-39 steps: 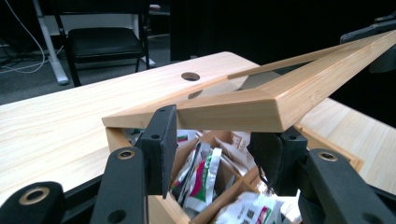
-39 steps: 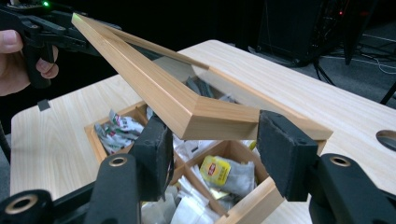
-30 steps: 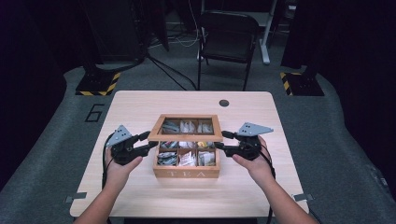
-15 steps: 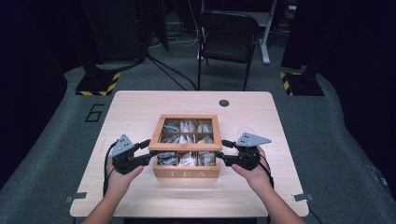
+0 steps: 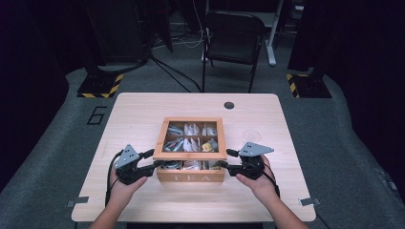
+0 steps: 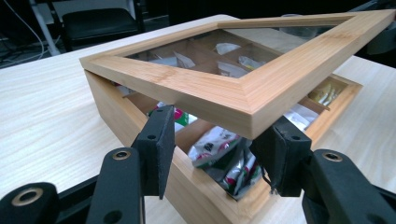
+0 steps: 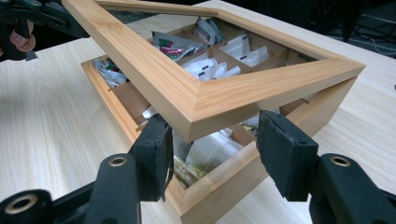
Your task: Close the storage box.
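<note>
The left gripper (image 5: 152, 159) sits at the box's (image 5: 191, 175) front left corner, its black jaws spread to either side of the lid's (image 6: 243, 91) corner; the pads look to stand just under the wood, and whether they press on it I cannot tell. The box is a square bamboo case standing on the pale wood-grain table (image 5: 143, 114), near its front middle, with "TEA" cut into the front wall facing the person. Thin partitions split the inside into small square cells, each stuffed with tea bags (image 6: 215, 147) in white, silver and green-red paper sachets; one cell holds a yellow one (image 5: 209, 145). The lid is a flat bamboo frame around a clear pane, hinged along the far side and tilted up at the front, so its near edge hangs above the box rim. At the front right corner the right gripper (image 5: 223, 159) mirrors the left, jaws parted around the lid corner; contact is likewise unclear.
</note>
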